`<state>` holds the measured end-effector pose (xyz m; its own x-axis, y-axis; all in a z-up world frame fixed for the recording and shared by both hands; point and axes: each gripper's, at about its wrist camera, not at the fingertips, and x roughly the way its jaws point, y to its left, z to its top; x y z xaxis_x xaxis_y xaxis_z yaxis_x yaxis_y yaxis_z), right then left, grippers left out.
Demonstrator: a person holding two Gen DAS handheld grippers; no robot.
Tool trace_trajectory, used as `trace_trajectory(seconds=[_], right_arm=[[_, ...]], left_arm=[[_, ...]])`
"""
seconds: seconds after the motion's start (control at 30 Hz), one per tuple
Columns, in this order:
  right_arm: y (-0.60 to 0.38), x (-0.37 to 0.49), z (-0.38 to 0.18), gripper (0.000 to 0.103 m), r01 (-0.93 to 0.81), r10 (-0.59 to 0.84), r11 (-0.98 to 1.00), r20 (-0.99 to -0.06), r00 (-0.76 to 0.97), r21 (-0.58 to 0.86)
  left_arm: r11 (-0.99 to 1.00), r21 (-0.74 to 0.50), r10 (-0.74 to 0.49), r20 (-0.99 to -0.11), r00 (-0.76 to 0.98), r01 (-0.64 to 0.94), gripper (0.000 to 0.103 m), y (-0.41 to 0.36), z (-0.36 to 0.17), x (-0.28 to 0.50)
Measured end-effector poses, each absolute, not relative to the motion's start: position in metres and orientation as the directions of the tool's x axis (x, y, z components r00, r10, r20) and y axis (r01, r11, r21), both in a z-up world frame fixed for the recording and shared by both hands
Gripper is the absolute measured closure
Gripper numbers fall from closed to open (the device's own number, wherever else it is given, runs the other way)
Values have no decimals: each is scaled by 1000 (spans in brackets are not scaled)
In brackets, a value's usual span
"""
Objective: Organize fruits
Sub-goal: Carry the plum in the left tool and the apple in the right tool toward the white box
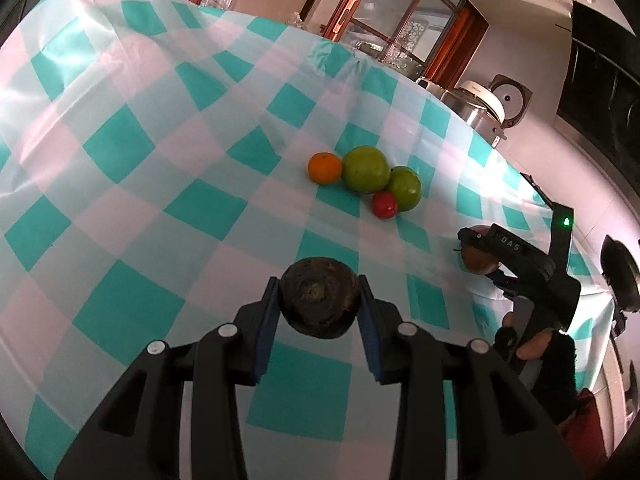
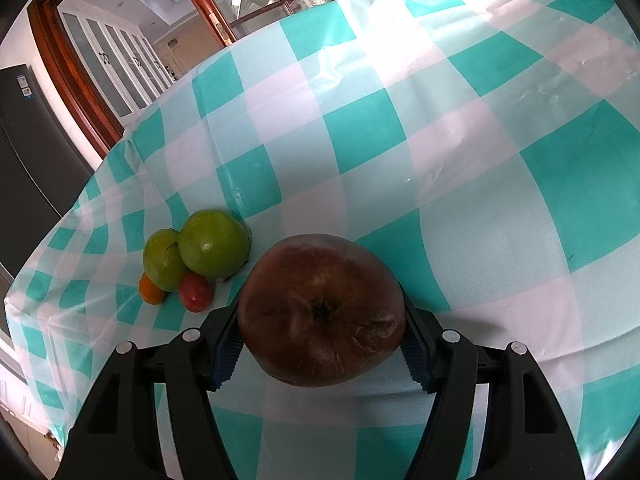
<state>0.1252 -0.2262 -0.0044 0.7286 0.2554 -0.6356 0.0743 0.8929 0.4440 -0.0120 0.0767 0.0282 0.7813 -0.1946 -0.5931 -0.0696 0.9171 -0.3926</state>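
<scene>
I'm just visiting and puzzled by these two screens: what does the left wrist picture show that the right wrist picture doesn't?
Only the left wrist view shows the left tool shut on a dark, blackened fruit, and the right tool seen from outside, in a gloved hand.

Only the right wrist view shows the brown wrinkled apple up close, filling the right tool's grip.

Both show the checked tablecloth and the cluster on it: two green apples, an orange fruit and a small red fruit.

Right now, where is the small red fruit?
In the left wrist view the small red fruit lies on the tablecloth, touching the two green fruits on their near side.
</scene>
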Motion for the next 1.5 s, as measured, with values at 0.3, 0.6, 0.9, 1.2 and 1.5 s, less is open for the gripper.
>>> trace_trajectory(seconds=[0.3, 0.6, 0.9, 1.2, 1.5], right_arm=[[-227, 123, -4, 37, 78, 255, 890, -631, 733, 450], [-216, 87, -7, 37, 77, 328, 858, -659, 677, 507], [-153, -32, 9, 37, -116, 456, 853, -617, 641, 510], [-59, -122, 28, 37, -414, 548, 835, -620, 561, 363], [26, -195, 27, 37, -657, 622, 713, -654, 431, 244]], left_arm=[[936, -344, -157, -599, 785, -76, 65, 71, 30, -11], [933, -330, -103, -626, 773, -144, 65, 75, 30, -25], [956, -200, 51, -609, 792, -215, 65, 88, 44, -144], [950, -103, 177, -598, 781, -294, 65, 133, 49, -240], [903, -109, 257, -639, 725, -416, 65, 193, 22, -310]])
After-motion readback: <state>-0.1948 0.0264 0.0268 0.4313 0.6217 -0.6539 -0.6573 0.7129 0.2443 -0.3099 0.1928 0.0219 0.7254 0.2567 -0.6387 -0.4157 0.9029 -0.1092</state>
